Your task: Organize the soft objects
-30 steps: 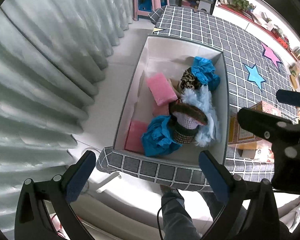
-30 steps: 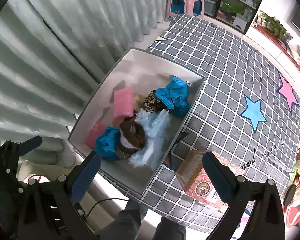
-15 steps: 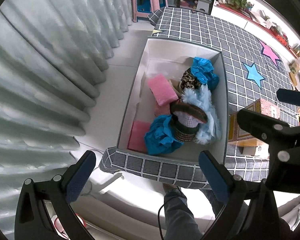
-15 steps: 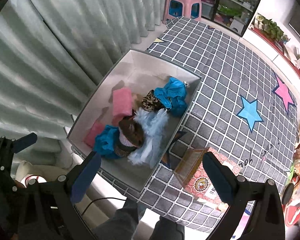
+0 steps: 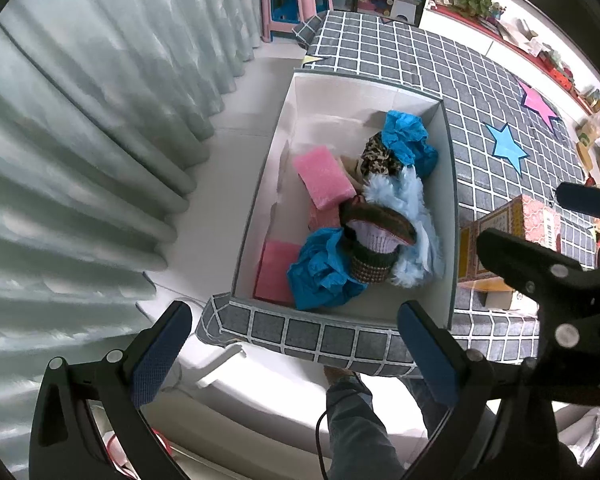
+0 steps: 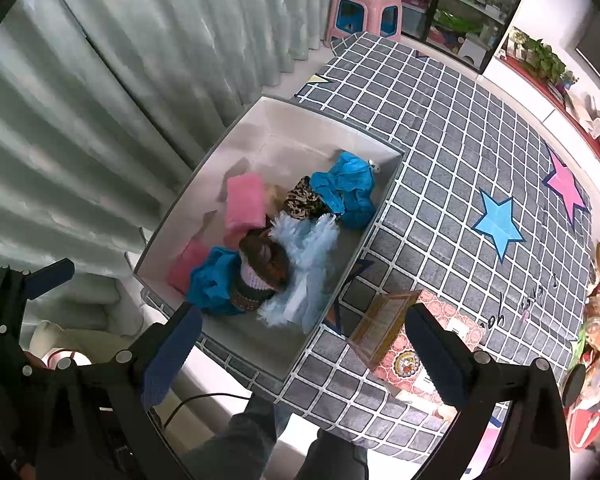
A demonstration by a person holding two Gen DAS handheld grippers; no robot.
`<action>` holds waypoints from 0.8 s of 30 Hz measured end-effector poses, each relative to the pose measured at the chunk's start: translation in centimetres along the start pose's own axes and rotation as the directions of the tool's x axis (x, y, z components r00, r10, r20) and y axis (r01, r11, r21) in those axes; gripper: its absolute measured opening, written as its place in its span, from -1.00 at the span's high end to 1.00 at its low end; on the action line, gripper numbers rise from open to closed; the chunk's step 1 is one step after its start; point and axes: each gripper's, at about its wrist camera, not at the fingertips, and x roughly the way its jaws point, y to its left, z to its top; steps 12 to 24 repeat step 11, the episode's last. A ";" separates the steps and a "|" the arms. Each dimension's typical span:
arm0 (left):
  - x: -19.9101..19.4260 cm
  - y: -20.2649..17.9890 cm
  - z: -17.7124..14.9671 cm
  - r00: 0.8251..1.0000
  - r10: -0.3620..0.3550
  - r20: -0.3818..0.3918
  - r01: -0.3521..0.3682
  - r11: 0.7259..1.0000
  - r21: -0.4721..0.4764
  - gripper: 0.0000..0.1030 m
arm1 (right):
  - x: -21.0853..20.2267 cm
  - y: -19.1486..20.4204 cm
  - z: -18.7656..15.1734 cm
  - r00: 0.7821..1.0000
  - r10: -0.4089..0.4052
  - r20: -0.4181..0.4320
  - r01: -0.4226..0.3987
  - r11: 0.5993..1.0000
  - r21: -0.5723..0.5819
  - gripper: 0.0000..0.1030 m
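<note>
Both grippers hang high above the near edge of the table, the left gripper and the right gripper each with blue-padded jaws spread wide and holding nothing, pointing down at the white box on the grey checked tablecloth. Inside the box lie the soft things in a heap: spongy pink foam blocks, crumpled blue cloth, a leopard-print piece, a fluffy pale-blue plush and a ribbed knitted hat. Just beside the box's right wall stands a stiff patterned carton.
</note>
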 end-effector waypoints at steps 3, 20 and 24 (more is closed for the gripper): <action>0.5 -0.1 0.0 1.000 -0.001 -0.016 0.000 1.000 -0.009 -0.99 | 0.1 -0.1 -0.1 1.000 -0.002 -0.009 0.002 1.000 0.003 -0.98; 1.4 0.2 0.4 1.000 0.005 -0.011 -0.005 0.997 -0.080 -0.99 | 1.2 -0.6 -0.4 0.999 0.016 -0.039 -0.017 1.000 -0.019 -0.98; 1.4 0.2 0.4 1.000 0.005 -0.011 -0.005 0.997 -0.080 -0.99 | 1.2 -0.6 -0.4 0.999 0.016 -0.039 -0.017 1.000 -0.019 -0.98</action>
